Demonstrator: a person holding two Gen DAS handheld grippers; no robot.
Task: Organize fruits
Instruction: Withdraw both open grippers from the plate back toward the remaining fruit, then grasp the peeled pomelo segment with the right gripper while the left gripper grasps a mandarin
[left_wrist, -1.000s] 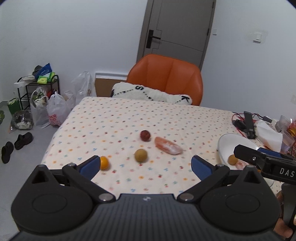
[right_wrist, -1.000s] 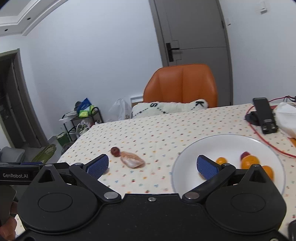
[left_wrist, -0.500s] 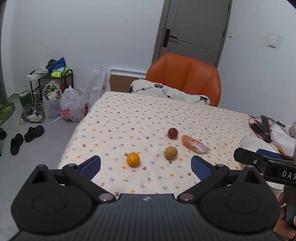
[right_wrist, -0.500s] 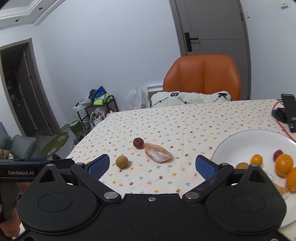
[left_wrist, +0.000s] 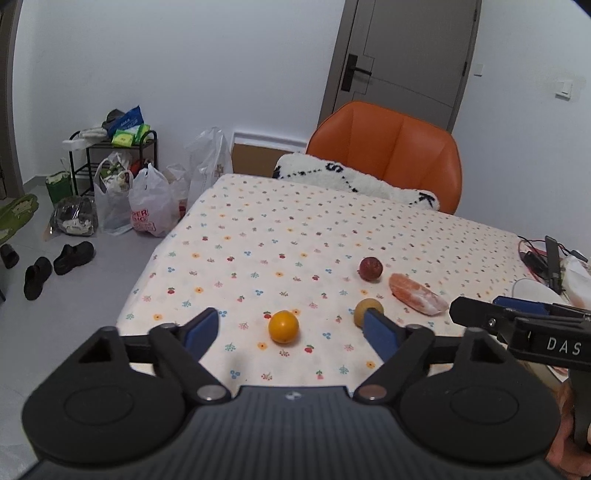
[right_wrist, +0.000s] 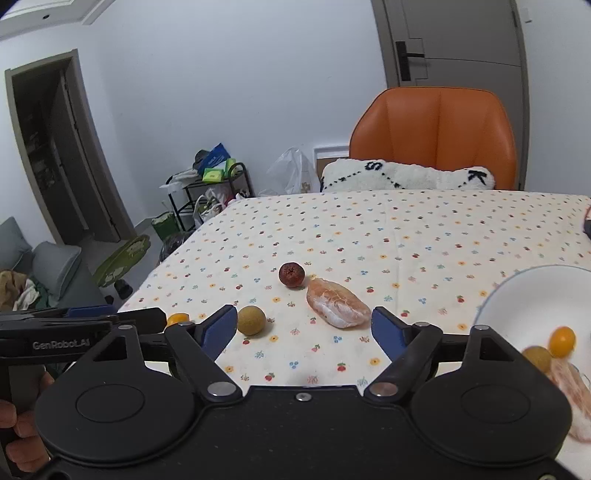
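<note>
White walls and a grey door back your bench (left_wrist: 295, 229), draped in a flower-dotted cloth, with an orange chair (left_wrist: 391, 147) at its far edge. Your left tool (left_wrist: 291, 332) hovers spread wide, empty, with the small orange (left_wrist: 283, 326) lying between its fingers. Your right tool (right_wrist: 304, 328) is spread too, facing the peeled segment (right_wrist: 337, 308). Near it sit a brown-yellow fruit (right_wrist: 251, 320) and a red fruit (right_wrist: 291, 274). To the right, your white plate (right_wrist: 524, 306) holds more fruit.
</note>
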